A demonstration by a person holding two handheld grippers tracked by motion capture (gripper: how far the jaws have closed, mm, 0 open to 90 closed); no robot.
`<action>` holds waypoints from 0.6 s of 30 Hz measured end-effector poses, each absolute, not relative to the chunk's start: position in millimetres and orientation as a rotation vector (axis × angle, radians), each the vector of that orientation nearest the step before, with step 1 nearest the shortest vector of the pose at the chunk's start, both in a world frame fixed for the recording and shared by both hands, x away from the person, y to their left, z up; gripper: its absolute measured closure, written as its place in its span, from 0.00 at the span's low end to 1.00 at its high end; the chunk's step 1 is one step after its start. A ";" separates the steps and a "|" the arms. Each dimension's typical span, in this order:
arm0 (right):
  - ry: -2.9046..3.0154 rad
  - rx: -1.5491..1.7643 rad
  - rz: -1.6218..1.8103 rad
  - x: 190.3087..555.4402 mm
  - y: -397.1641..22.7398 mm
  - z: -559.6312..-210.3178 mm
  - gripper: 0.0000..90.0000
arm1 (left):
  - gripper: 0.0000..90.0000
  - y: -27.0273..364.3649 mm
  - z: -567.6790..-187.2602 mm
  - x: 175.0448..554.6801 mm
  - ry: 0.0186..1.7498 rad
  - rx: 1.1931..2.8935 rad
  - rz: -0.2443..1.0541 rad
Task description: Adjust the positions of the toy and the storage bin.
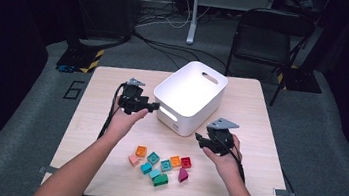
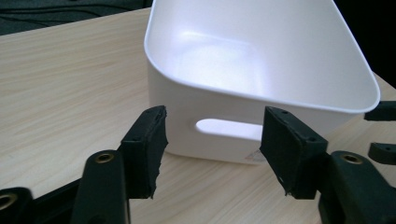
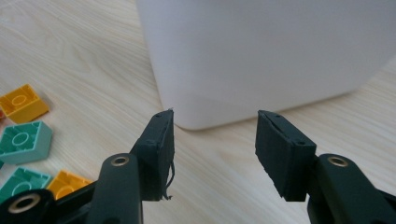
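A white plastic bin (image 1: 190,95) with slot handles stands at the middle of the wooden table (image 1: 262,109). My left gripper (image 1: 154,106) hovers by the bin's near-left end, open, with nothing between its fingers. In the left gripper view the gripper (image 2: 212,116) faces the bin (image 2: 261,56) and its handle slot (image 2: 229,128). My right gripper (image 1: 201,140) is open and empty just off the bin's near corner. From the right gripper view, the gripper (image 3: 215,116) points at the bin wall (image 3: 261,56). Several coloured blocks (image 1: 160,164) lie near the table's front edge.
An orange block (image 3: 21,102) and a teal block (image 3: 25,140) lie left of the right jaws. Behind the table stand a black folding chair (image 1: 266,33) and a desk leg (image 1: 193,14), with cables on the grey carpet.
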State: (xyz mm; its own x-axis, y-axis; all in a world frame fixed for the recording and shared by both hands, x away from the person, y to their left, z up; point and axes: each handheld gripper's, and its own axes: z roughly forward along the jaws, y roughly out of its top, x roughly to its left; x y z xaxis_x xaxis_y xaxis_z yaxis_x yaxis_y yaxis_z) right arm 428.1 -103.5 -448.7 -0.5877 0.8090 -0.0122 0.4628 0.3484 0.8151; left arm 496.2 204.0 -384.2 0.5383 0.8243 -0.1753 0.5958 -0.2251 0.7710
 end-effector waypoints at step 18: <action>2.099 1.231 1.162 407.7 -149.9 -457.8 0.51 | 0.31 173.4 -385.5 517.2 1.272 1.930 0.406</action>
State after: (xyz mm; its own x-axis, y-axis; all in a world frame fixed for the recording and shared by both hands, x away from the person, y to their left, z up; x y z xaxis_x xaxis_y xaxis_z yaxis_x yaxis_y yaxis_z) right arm 407.7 -149.9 -457.8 -0.5061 0.8616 0.0394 0.4908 0.2502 0.8346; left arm 517.2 173.4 -385.5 0.4495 0.8815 -0.1444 0.6346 -0.2013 0.7462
